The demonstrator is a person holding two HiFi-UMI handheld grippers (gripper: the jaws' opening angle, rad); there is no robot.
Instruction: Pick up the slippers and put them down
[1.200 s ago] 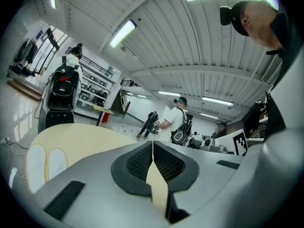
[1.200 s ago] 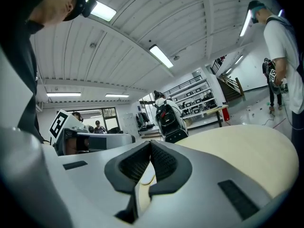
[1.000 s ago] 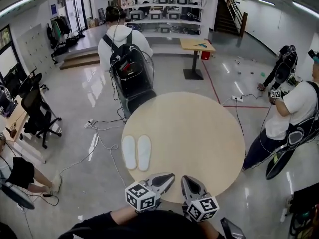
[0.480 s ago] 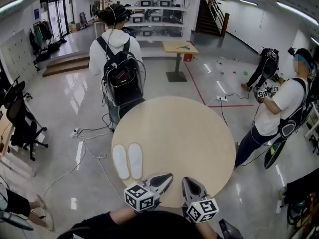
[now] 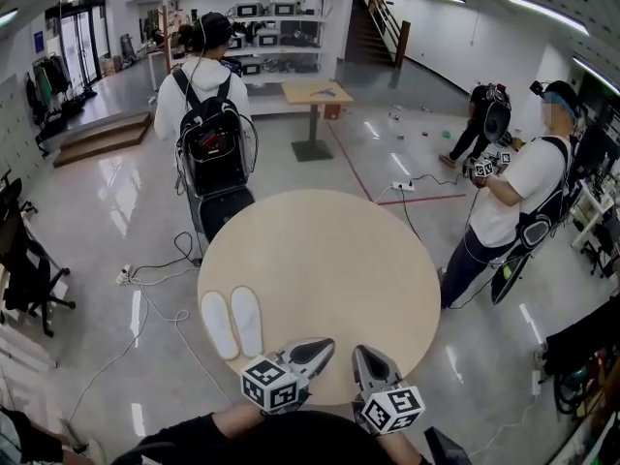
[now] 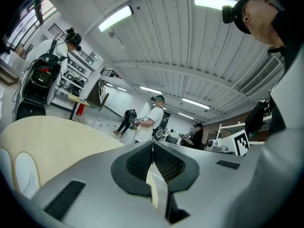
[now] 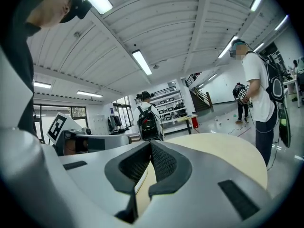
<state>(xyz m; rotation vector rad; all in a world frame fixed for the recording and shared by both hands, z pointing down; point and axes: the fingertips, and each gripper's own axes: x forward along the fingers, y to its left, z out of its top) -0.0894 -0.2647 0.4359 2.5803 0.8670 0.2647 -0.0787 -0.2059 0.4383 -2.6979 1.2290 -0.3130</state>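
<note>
So: left tool and right tool both pressed together, empty, at the counter's near edge
White slippers lie flat, side by side, at the counter's near left, apart from both tools; they look thin, soft and light, probably floppy, so a pinch on the overlapping inner edges or the near ends seems the surest hold
</note>
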